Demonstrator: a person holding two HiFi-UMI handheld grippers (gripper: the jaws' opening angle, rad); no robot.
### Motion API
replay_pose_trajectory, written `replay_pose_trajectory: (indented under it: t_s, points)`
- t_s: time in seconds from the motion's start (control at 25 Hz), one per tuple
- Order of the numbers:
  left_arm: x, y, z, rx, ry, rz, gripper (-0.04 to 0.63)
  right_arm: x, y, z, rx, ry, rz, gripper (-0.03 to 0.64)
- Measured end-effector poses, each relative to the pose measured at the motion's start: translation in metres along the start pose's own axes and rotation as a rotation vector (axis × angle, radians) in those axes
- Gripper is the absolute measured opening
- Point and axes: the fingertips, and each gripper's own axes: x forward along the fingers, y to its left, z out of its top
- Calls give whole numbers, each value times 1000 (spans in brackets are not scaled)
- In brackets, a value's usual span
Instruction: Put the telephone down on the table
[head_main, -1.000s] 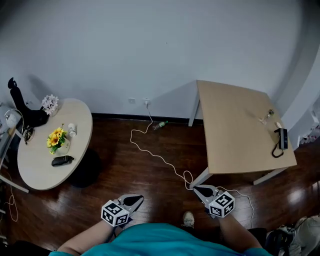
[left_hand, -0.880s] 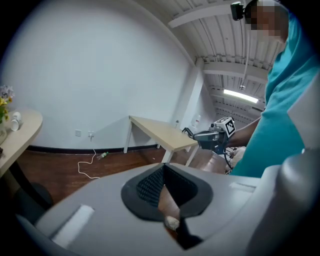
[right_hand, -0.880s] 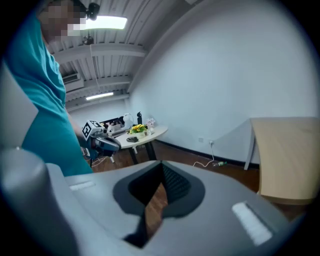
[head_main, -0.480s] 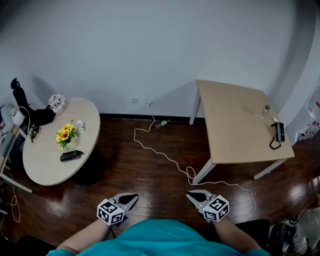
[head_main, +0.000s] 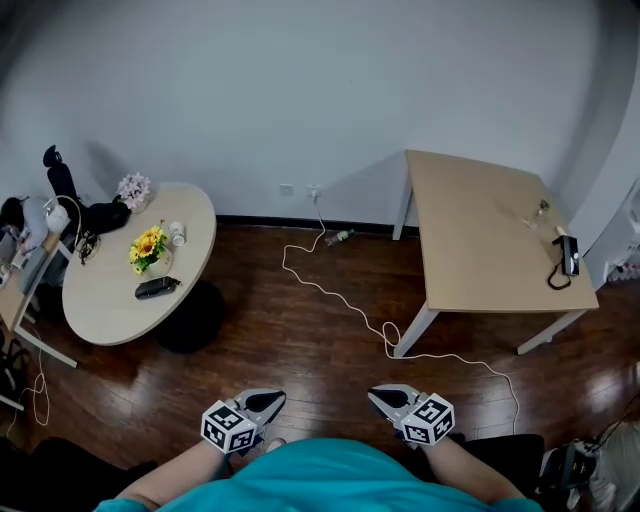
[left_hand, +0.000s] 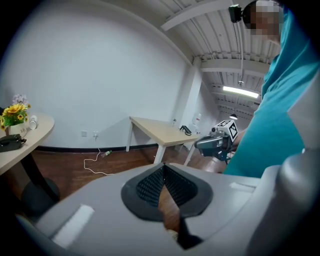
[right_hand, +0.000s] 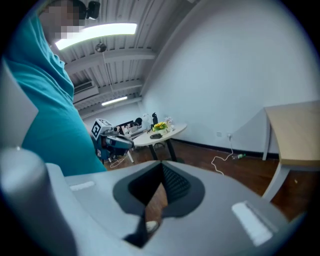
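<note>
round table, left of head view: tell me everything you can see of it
The round table has a pale, wood-look top on a single dark pedestal with a round dark base. It stands on the dark wood floor close to the white wall. On top sit yellow flowers, a small white cup, a flat black object, pale flowers and a black bag-like item at the far edge.

Open floor between round table and square table; white cable trails across it.
</note>
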Motion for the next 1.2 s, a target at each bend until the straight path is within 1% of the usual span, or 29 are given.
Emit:
replay_pose_trajectory:
  t_s: [0.16, 0.28, 0.36, 0.48, 0.68, 1.04, 1.2]
  points:
    - [-13, 20, -6, -1, -8, -27, 6, 15, 9, 1, 28, -5, -61, 2]
    - [-21, 35, 3, 51, -16, -54, 6, 26, 11, 5, 58, -15, -98, 2]
    - [-26, 47, 7, 57, -27, -48, 6, 35, 13, 3, 55, 7, -105, 2]
    - [-34, 53, 4, 35, -40, -44, 6, 45, 18, 2, 39, 35, -101, 2]
    - [-39, 48, 1, 31, -38, -35, 6, 45, 19, 12, 31, 24, -86, 2]
    - [-45, 45, -5, 13, -48, -15, 5, 46, 20, 14, 6, 48, -57, 2]
    - [-45, 45, -2, 8, -52, -6, 5, 45, 19, 16, 1, 56, -47, 2]
